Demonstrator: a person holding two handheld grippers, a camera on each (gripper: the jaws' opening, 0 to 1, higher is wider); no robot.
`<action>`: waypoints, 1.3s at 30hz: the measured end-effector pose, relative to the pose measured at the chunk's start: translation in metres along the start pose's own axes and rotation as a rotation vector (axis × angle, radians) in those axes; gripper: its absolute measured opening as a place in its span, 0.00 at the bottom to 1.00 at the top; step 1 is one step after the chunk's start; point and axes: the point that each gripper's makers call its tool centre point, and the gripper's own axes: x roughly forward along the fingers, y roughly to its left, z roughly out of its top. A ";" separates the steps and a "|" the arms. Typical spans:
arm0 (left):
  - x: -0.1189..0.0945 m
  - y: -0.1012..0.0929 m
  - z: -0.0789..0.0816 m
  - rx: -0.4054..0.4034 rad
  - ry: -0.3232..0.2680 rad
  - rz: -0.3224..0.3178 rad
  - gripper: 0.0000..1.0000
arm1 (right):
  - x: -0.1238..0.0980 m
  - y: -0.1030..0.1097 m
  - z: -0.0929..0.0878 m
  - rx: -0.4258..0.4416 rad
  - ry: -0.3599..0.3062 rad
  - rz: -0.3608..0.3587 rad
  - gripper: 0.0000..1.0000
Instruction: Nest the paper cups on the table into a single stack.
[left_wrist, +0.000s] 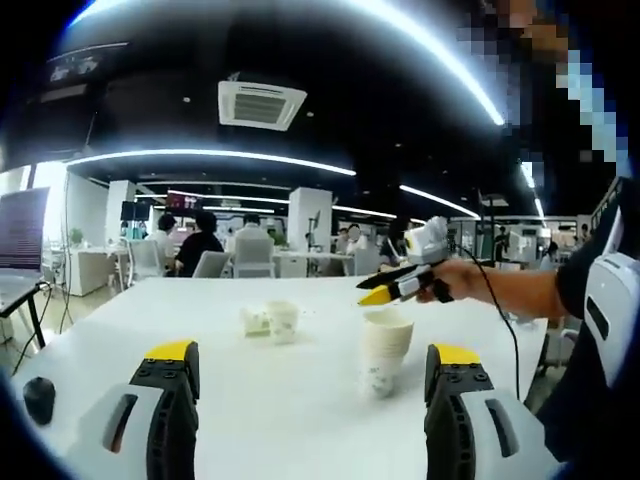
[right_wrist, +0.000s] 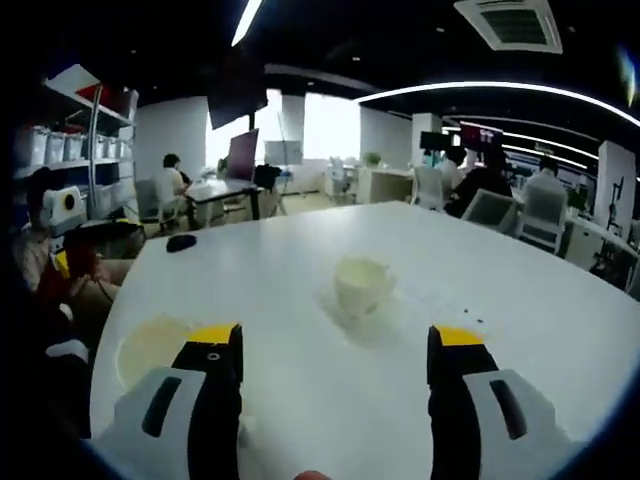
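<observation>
at the centre of the right gripper view, between spread jaws, a thin white paper cup (right_wrist: 362, 286) looks light and crushable, best pinched gently at its rim.

Matt white paper cups (left_wrist: 384, 350) on a smooth, faintly glossy white table (left_wrist: 300, 400).

Both grippers, left (left_wrist: 312, 385) and right (right_wrist: 335, 375), jaws apart
</observation>
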 end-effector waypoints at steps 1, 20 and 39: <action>-0.001 0.001 -0.001 -0.001 0.002 0.003 0.99 | 0.005 -0.003 -0.002 0.001 0.008 -0.006 0.76; -0.007 0.013 -0.009 -0.033 0.011 0.030 0.99 | 0.092 -0.004 -0.007 -0.079 0.095 0.018 0.72; -0.011 0.021 -0.017 -0.045 0.023 0.048 0.99 | 0.130 -0.013 -0.008 -0.100 0.127 0.006 0.69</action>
